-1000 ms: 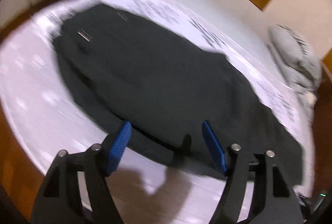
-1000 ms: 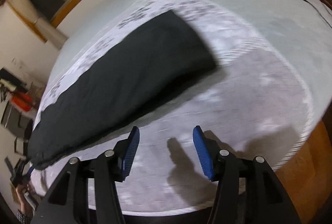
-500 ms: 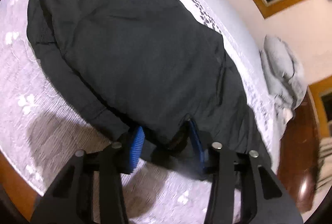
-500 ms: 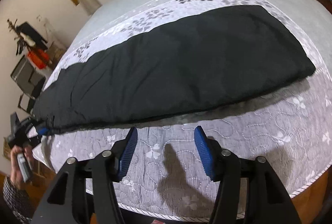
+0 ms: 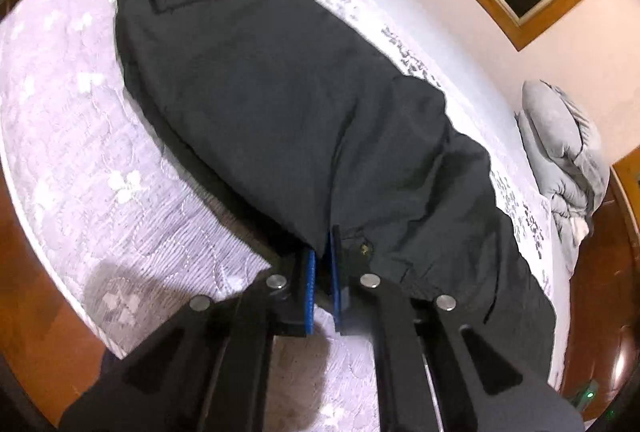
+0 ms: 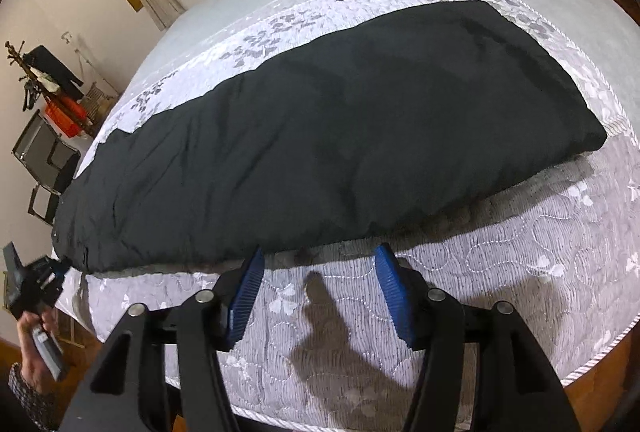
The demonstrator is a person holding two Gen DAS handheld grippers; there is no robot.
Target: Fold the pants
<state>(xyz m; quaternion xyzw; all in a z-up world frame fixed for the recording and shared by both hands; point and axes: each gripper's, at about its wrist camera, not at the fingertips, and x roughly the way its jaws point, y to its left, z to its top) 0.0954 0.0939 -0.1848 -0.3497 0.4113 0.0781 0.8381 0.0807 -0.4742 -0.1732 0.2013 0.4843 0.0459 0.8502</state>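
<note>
The black pants lie lengthwise on the bed, folded leg on leg, also seen in the right wrist view. My left gripper is shut on the pants' near edge by the waist, with a small metal button beside it. It shows far left in the right wrist view, held by a hand. My right gripper is open and empty, just above the mattress at the pants' near edge around mid-leg. The leg hems lie to the right.
The quilted white mattress cover reaches the wooden bed frame. A grey duvet is bunched at the bed's far end. A chair and coat rack stand by the wall.
My left gripper moved onto the pants' near edge and closed on it. My right gripper moved closer to the pants' edge, still open.
</note>
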